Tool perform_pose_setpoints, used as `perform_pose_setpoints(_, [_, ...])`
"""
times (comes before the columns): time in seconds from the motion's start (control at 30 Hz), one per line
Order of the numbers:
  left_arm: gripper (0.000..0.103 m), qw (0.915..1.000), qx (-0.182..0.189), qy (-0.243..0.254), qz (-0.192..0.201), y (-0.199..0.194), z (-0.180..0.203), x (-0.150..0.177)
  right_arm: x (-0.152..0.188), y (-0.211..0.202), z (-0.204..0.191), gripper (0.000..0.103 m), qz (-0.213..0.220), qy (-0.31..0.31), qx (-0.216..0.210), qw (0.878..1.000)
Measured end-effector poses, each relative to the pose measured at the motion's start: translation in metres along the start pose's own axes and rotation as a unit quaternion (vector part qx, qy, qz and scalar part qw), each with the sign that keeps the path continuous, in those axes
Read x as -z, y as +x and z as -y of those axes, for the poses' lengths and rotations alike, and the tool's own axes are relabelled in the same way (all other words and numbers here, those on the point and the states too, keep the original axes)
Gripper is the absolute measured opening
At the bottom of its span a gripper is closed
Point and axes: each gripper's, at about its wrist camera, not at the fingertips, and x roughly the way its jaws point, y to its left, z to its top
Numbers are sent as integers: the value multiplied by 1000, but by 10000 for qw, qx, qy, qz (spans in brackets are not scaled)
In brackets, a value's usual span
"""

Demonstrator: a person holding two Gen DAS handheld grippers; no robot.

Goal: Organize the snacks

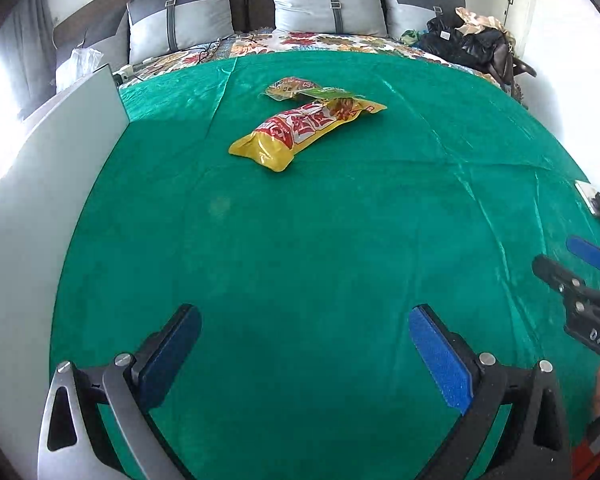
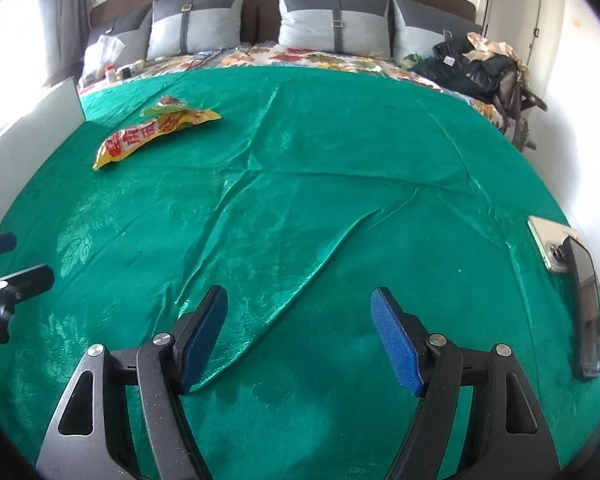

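A long yellow and red snack packet (image 1: 300, 132) lies on the green cloth (image 1: 300, 240) over the bed, well ahead of my left gripper (image 1: 304, 316). A smaller green and yellow packet (image 1: 300, 88) lies just behind it, touching its far end. The left gripper stands wide open with only cloth between its blue pads. In the right wrist view both packets are far off to the left: the long packet (image 2: 148, 140) and the smaller packet (image 2: 168, 105). My right gripper (image 2: 300, 300) hangs open over wrinkled cloth (image 2: 300, 200), holding nothing. Each gripper shows at the edge of the other's view.
A white box wall (image 1: 60, 184) rises along the cloth's left edge. Two phones (image 2: 548, 244) (image 2: 586, 304) lie at the right edge. Grey pillows (image 1: 324, 4) line the headboard, and dark clothes and bags (image 1: 468, 40) are piled at the back right.
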Motion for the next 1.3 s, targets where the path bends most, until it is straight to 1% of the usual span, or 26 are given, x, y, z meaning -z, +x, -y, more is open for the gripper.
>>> perform_pose_setpoints(0.1, [102,9998,46,41,-181,14,2,-2,3,5,4,78,-101,46,-59,9999])
perform_pose_setpoints(0.17, [103,9998,-7,174,-55,14,5,-1,3,6,8,80,-97,178,-119,9997])
perform_pose_setpoints(0.3, [103,9997,72,178,131,17,2,2,4,8,11,84,-128,277,-144,9994])
perform_pose_setpoints(0.47, [103,9997,65,156,161,17,0,6,4,9,11,90,-168,268,-180,9993])
perform_pose_setpoints(0.57, [103,9997,63,206,74,16,2,3,4,8,10,90,-174,261,-187,9993])
perform_pose_setpoints(0.6, [103,9996,92,276,-49,16,3,-1,4,8,9,91,-177,259,-189,9993])
perform_pose_setpoints(0.67, [103,9970,215,505,-537,19,1,-12,4,8,9,91,-179,259,-193,9993])
perform_pose_setpoints(0.7, [103,9958,200,602,-663,20,-1,-19,4,8,9,91,-179,259,-196,9993])
perform_pose_setpoints(0.73, [102,9954,187,705,-628,18,-4,-28,4,8,9,91,-180,259,-194,9993])
perform_pose_setpoints(0.8, [102,9943,209,957,-418,12,-10,-50,4,8,9,92,-181,257,-196,9993])
perform_pose_setpoints(0.87, [103,9928,185,1131,-338,13,-14,-79,3,9,9,93,-186,257,-211,9993])
perform_pose_setpoints(0.97, [103,9909,421,1180,-483,32,-16,-118,3,9,7,94,-194,248,-215,9993])
perform_pose_setpoints(1.03, [103,9908,403,1143,-596,51,-16,-137,3,9,7,94,-193,247,-214,9993])
perform_pose_setpoints(1.1, [102,9909,347,1099,-699,71,-12,-149,3,9,7,94,-193,248,-215,9993])
perform_pose_setpoints(1.17, [102,9905,296,1114,-755,86,-9,-151,3,9,6,94,-193,248,-216,9993])
perform_pose_setpoints(1.2, [94,9900,297,1154,-755,89,-5,-149,3,9,7,95,-193,248,-215,9993])
perform_pose_setpoints(1.23, [71,9894,314,1207,-742,91,-2,-145,3,9,7,95,-193,248,-215,9993])
perform_pose_setpoints(1.27, [61,9903,534,1116,-634,86,-4,-142,3,10,6,95,-195,248,-217,9993])
perform_pose_setpoints(1.3, [53,9908,609,1033,-622,84,-5,-138,3,10,6,95,-196,246,-218,9993])
